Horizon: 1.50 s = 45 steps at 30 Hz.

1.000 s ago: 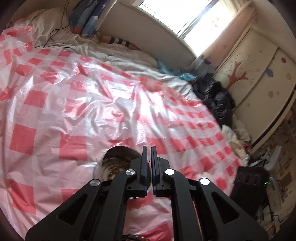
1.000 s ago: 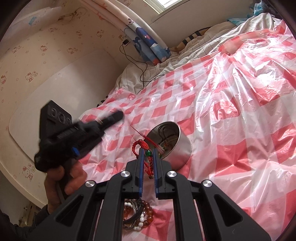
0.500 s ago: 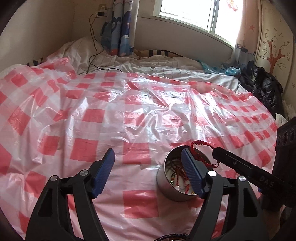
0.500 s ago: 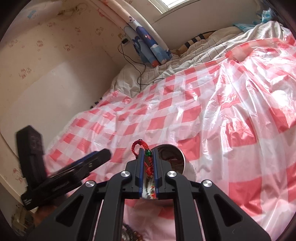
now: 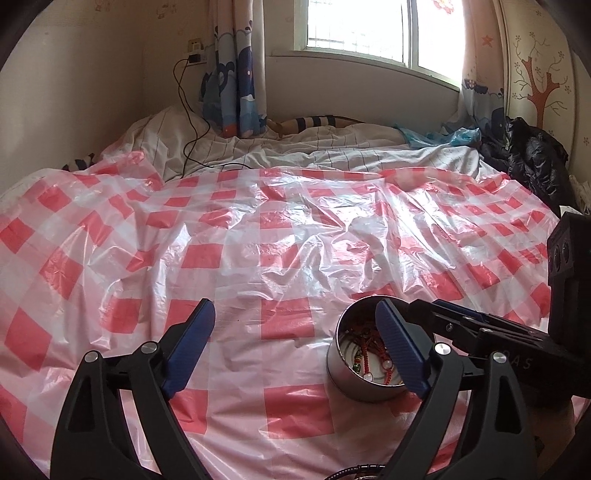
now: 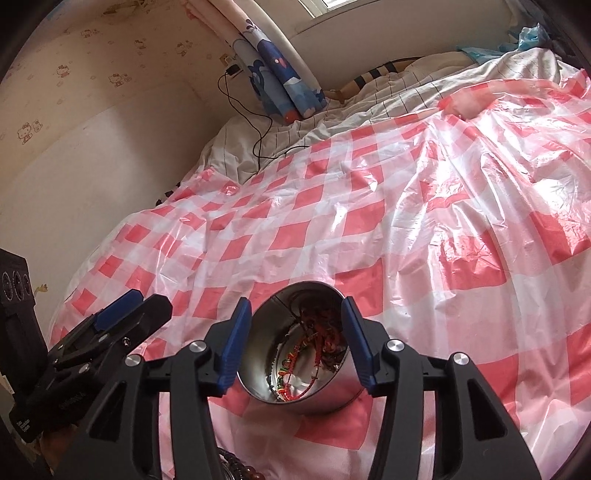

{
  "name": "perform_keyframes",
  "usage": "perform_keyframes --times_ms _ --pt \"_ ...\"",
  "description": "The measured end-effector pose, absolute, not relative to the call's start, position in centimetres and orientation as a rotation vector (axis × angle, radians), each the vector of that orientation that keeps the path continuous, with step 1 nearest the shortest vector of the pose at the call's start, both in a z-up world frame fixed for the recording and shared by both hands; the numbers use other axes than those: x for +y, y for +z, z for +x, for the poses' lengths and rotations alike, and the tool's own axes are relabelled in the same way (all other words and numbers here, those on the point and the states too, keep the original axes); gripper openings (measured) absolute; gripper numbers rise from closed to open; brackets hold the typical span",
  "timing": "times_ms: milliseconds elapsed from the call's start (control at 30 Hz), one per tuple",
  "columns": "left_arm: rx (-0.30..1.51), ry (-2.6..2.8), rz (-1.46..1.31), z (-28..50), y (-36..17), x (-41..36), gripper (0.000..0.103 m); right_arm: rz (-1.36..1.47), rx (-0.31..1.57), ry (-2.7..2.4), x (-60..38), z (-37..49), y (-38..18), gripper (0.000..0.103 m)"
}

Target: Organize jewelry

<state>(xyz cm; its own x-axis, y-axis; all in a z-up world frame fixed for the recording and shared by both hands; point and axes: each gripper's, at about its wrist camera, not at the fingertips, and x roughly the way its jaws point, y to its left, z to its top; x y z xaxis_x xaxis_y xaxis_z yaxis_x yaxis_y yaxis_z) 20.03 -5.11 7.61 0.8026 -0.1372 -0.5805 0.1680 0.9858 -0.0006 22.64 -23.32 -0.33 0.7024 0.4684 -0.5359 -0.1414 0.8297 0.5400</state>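
Two hand-held grippers apart, mine | right hand-held gripper just opening above tin, dropping red bracelet in | left hand-held gripper just opening, empty

Home bedroom, evidently a child's. Bed with rumpled white bedding, overlaid by a red-and-white checked plastic sheet; window above with a blue cartoon whale curtain; wall socket with charger cable trailing onto the bedding. Cartoon-cat wallpaper, tree-and-flower decorated wardrobe, dark jacket heaped at the bedside.
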Motion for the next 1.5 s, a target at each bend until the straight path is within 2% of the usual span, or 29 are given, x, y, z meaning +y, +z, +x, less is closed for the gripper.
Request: perform_keyframes --times_ms 233,733,1300,1500 --pt "0.579 -0.148 0.105 19.1 7.9 -5.6 0.086 0.499 0.715 0.340 -23.5 21.3 -0.4 0.060" --pt "0.510 -0.162 0.146 16.9 8.7 -6.4 0.089 0.492 0.705 0.339 -23.5 19.5 0.3 0.064" --pt "0.656 -0.172 0.044 11.6 5.1 -3.4 0.092 0.392 0.774 0.276 -22.1 10.4 -0.9 0.074" --pt "0.686 -0.173 0.020 9.9 4.3 -2.6 0.093 0.366 0.812 0.255 -21.1 9.2 -2.2 0.074"
